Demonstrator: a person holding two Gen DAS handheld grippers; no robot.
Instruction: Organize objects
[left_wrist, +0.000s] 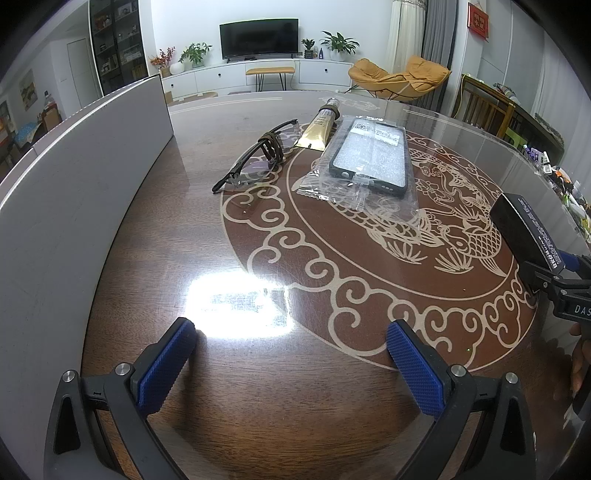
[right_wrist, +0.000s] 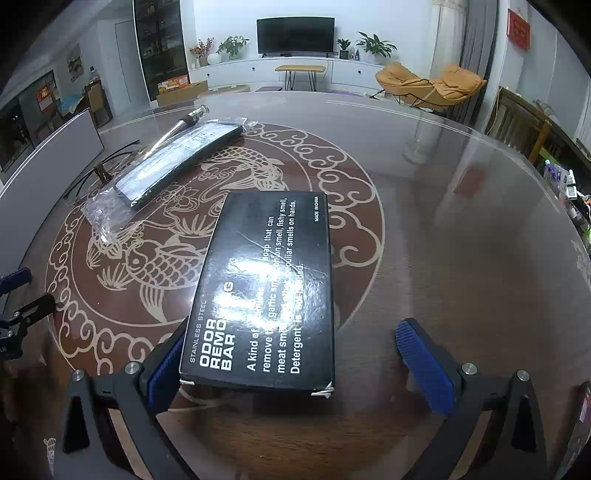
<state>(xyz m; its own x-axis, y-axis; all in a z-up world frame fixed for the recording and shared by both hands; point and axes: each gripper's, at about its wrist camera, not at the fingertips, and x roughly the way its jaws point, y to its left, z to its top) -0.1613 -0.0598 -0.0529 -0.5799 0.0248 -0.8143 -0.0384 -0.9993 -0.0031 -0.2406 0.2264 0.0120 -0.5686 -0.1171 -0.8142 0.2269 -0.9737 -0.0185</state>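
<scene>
A: How does the right gripper (right_wrist: 291, 365) stand?

B: Spread wide. Its blue ribbed pads (right_wrist: 424, 365) are far apart; the flat black cardboard box (right_wrist: 266, 291) lies between them. The pad at eight o'clock is just beside the box's edge, perhaps touching, while the pad at four o'clock is well clear of it. Nothing is pinched.

A: And the box itself?

B: Rectangular, glossy, scuffed white at its near corners. It lies on the round brown table (right_wrist: 461, 258) with its far end over the cream fish-and-cloud pattern. White print reads "STAINLESS STEEL ODOR REMOVING BAR", with lines about garlic, onion and fishy smells, and "MADE IN CHINA".

A: The left gripper (left_wrist: 291, 365)?

B: Also spread, with nothing between its pads, above the bare glossy tabletop.

A: Further out?

B: At twelve o'clock from the left gripper lies a dark-rimmed phone case in a clear crinkled plastic bag (left_wrist: 369, 158), with a white label too small to read. Just beside it, towards eleven o'clock, are a gold metal tube with a dark cap (left_wrist: 319, 129) and black thin-framed folded glasses (left_wrist: 255, 158). A grey flat panel (left_wrist: 74, 184) stands at nine o'clock.
</scene>
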